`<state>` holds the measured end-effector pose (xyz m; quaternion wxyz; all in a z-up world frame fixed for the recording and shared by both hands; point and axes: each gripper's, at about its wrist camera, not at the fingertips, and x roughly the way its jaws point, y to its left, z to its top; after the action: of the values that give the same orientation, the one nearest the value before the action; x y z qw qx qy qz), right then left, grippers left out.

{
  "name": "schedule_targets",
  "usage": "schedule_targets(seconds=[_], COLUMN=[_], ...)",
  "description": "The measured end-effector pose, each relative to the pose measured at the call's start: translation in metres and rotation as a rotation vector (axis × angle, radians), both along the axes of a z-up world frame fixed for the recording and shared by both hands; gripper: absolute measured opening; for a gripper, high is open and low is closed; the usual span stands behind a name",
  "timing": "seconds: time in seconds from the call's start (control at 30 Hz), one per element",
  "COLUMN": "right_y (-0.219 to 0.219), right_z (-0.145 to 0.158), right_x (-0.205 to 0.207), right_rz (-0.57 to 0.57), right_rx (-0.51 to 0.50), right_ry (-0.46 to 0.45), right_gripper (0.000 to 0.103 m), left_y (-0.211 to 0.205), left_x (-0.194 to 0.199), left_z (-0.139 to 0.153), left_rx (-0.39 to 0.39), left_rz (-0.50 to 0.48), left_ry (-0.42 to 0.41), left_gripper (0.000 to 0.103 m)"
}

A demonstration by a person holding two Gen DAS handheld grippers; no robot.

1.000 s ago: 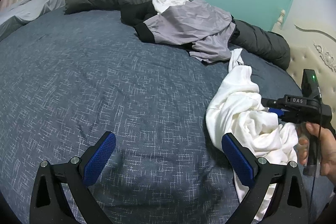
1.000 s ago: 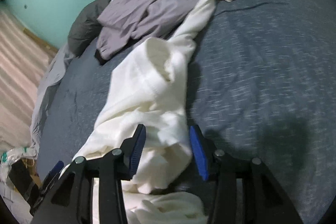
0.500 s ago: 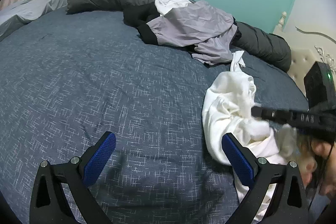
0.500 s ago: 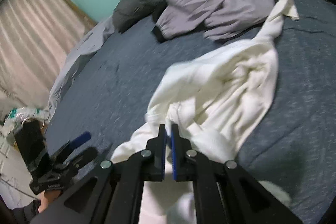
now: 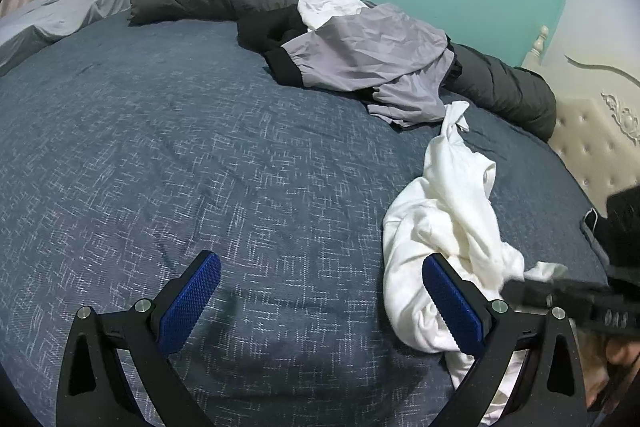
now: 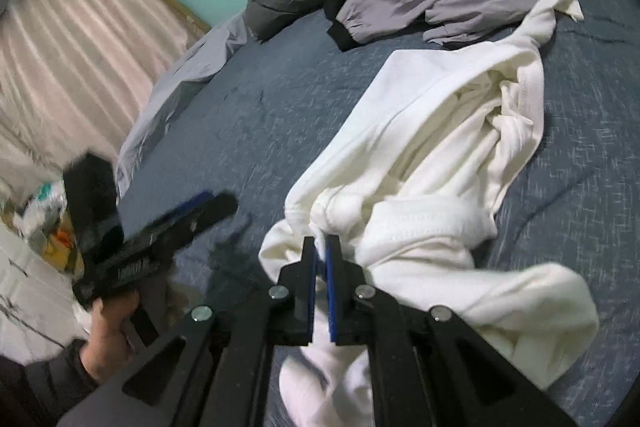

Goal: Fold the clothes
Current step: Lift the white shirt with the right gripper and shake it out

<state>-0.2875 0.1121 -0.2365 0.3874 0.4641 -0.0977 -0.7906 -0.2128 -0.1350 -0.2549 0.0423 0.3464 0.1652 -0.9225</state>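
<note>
White sweatshirt (image 6: 432, 163) is lying crumpled on the bed (image 5: 200, 155), its bunched edge pinched by the right tool (image 6: 320, 247) while the left tool (image 5: 320, 299) is hovering wide; such thin purchase risks slipping when pulled.

I am seeing even, moderately dim indoor light in both views, with no glare showing. Soft shadows are lying on the bedspread (image 5: 200, 167) beneath the left gripper (image 5: 320, 301) and beside the white garment (image 6: 432, 155). Fisheye distortion is bowing the bed and walls, and black vignetting is cutting the corners. Motion blur is smearing the right gripper (image 5: 568, 301) in the left view and the left gripper in the right view.
</note>
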Motion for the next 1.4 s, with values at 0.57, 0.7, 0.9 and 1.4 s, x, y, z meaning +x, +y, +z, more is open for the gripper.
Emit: schedule_targets(seconds=[0.57, 0.7, 0.9, 1.4], right_y=[0.05, 0.077, 0.107, 0.152], right_z=[0.006, 0.002, -0.016, -0.019], right_x=[0.05, 0.056, 0.047, 0.035], right_rz=[-0.184, -0.262, -0.361, -0.478], right_rx=[-0.115, -0.172, -0.146, -0.137], right_ry=[0.049, 0.057, 0.034, 0.052], right_gripper=[0.041, 0.041, 0.042, 0.045], left_y=[0.039, 0.057, 0.083, 0.146], left_x=[-0.015, -0.037, -0.087, -0.19], left_z=[0.023, 0.035, 0.055, 0.044], left_rx=[-0.083, -0.133, -0.216, -0.331], left_rz=[-0.135, -0.185, -0.275, -0.446], left_ry=[-0.017, -0.046, -0.081, -0.196], left_gripper=[0.103, 0.103, 0.103, 0.103])
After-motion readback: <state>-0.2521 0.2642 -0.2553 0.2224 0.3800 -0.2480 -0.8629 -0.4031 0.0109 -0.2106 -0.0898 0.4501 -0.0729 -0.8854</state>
